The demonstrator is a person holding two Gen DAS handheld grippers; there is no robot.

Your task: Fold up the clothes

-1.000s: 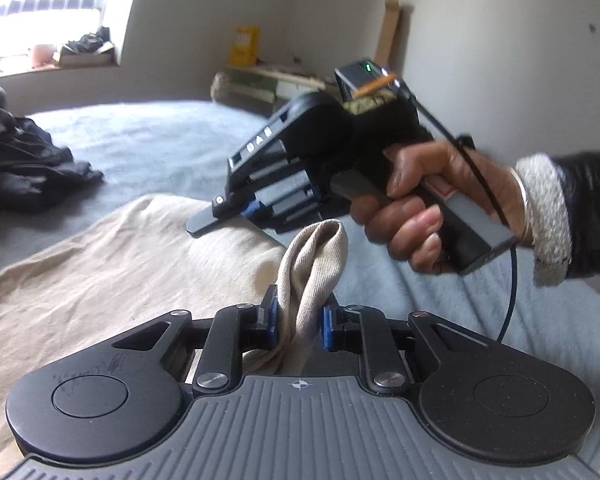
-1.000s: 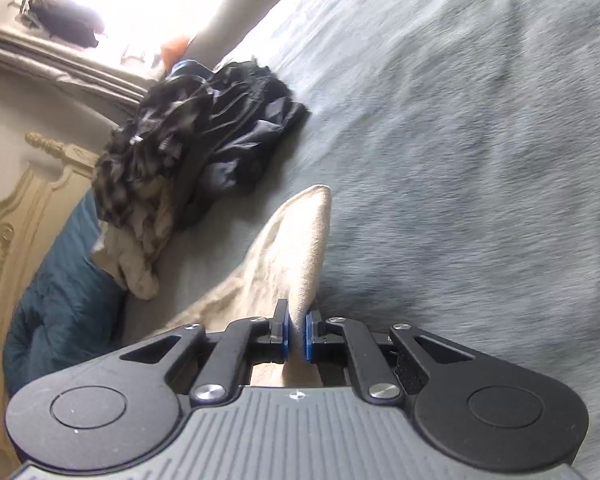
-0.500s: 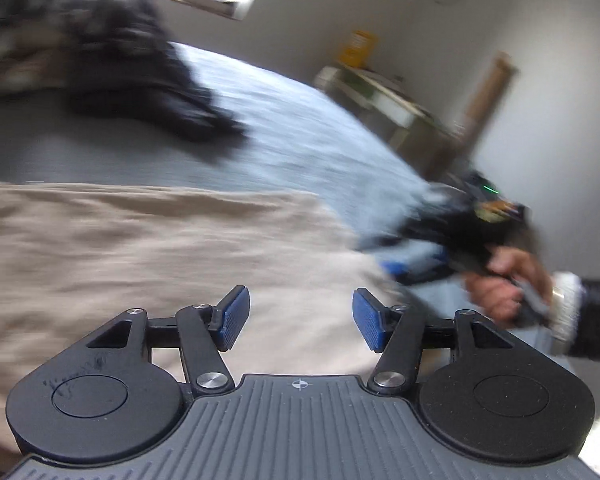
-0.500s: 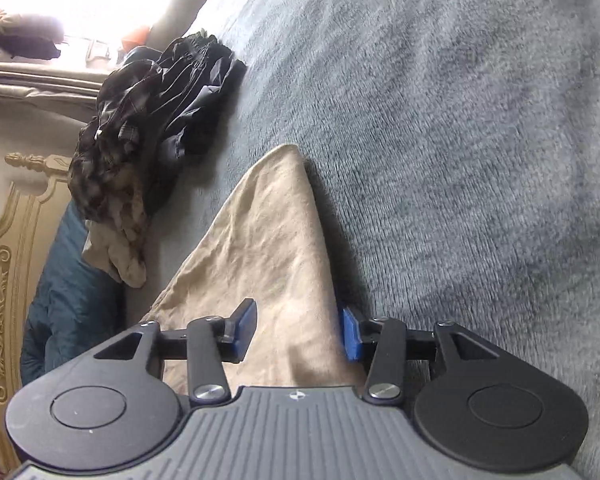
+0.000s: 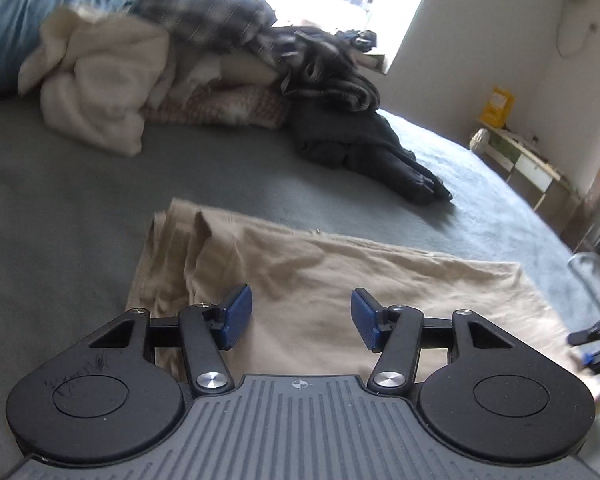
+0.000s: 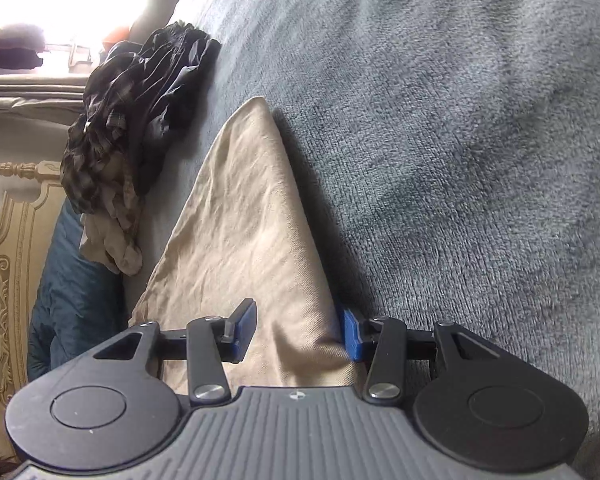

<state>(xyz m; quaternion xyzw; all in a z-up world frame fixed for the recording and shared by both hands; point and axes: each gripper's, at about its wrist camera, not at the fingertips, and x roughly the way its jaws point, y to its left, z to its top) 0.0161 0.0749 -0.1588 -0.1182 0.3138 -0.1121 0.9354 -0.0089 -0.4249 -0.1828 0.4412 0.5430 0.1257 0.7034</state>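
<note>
A tan woven cloth (image 5: 340, 280) lies flat and lightly creased on a grey fleecy bed cover (image 5: 80, 208). The left gripper (image 5: 300, 318) hovers over it, blue ribbed pads apart, gripping nothing. The right gripper (image 6: 296, 334), jaws likewise parted, straddles the cloth's corner without pinching it. Both sets of jaws have just been opening. Only the left view shows the cream towel (image 5: 100, 80); only the right shows the carved headboard (image 6: 4, 280).

Folded trousers (image 5: 340, 280) near on blanket (image 5: 80, 200); clothes pile (image 5: 204, 68) far left, pillow (image 5: 8, 20) behind it.
</note>
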